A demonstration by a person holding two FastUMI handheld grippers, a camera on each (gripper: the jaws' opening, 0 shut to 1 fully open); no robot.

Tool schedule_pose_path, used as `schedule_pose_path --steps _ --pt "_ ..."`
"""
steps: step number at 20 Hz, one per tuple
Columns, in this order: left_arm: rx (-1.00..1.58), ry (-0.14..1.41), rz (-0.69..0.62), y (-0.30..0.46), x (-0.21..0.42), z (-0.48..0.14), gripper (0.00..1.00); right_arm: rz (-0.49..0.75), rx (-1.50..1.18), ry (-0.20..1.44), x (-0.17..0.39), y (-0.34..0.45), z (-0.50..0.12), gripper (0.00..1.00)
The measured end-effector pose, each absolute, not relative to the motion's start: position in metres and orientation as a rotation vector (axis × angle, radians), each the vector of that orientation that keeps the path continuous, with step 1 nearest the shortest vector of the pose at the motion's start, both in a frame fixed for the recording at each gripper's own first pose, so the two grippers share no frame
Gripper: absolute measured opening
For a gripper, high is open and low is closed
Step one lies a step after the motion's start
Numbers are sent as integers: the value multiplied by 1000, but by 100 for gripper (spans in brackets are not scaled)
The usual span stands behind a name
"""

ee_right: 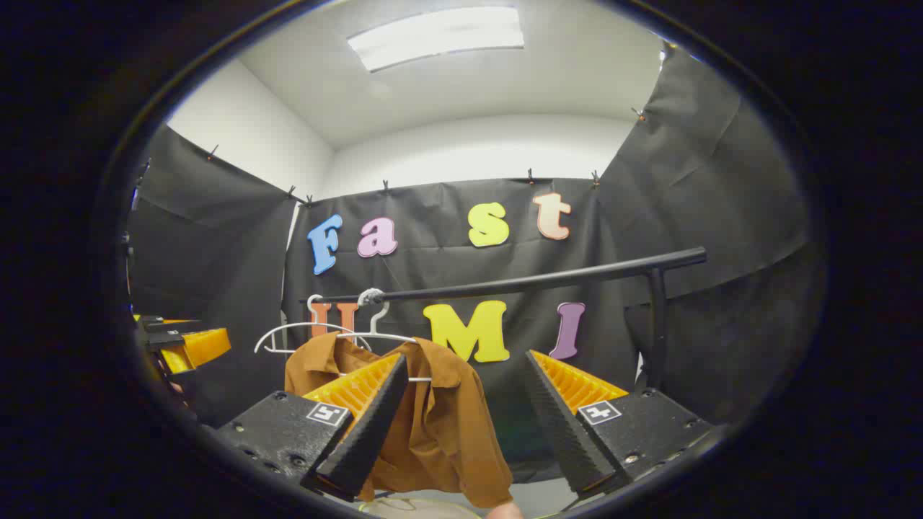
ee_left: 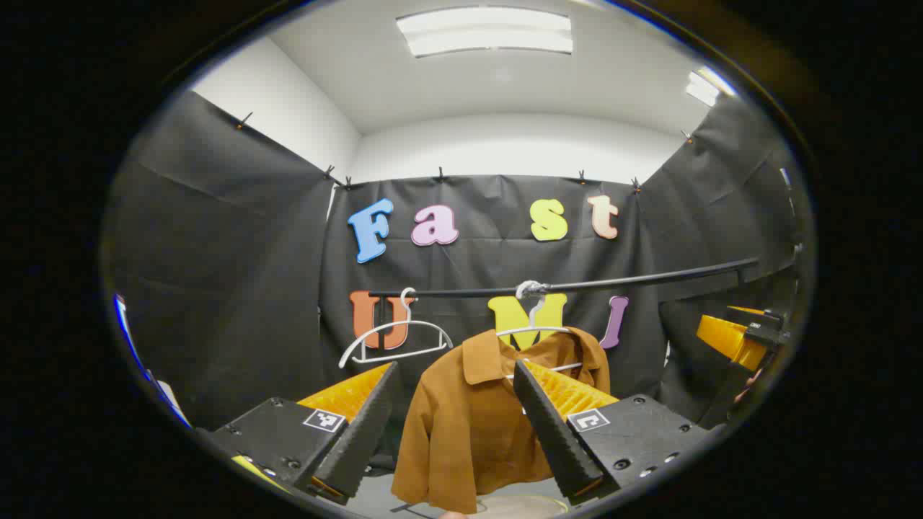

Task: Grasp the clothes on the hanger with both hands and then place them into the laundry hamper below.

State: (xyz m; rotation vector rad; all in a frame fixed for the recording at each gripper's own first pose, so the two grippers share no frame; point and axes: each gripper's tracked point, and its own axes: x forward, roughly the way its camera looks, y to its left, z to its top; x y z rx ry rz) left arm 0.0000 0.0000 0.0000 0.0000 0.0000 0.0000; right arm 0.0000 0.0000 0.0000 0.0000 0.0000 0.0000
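A brown collared shirt (ee_left: 461, 432) hangs on a white hanger (ee_left: 535, 324) from a black rail (ee_left: 613, 282). My left gripper (ee_left: 454, 369) is open in front of it, short of the cloth, with the shirt's collar side between the lines of its fingers. In the right gripper view the shirt (ee_right: 436, 425) hangs left of centre on its hanger (ee_right: 375, 333). My right gripper (ee_right: 467, 360) is open too, its left finger in front of the shirt's shoulder. The pale rim of the hamper (ee_left: 515, 506) peeks out below the shirt, and the same hamper (ee_right: 414, 509) shows under it here.
An empty white hanger (ee_left: 396, 340) hangs on the rail left of the shirt, also seen as the empty hanger (ee_right: 288, 331). The rail (ee_right: 541, 280) rests on a black post (ee_right: 656, 324). The right gripper (ee_left: 735, 337) shows at the right edge, the left gripper (ee_right: 184, 344) at the left edge.
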Motion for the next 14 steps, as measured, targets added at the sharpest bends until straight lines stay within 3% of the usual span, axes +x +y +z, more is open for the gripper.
schedule_pose_path --steps 14 --pt "17 23 91 -44 3 -1 100 97 28 45 14 -42 -22 99"
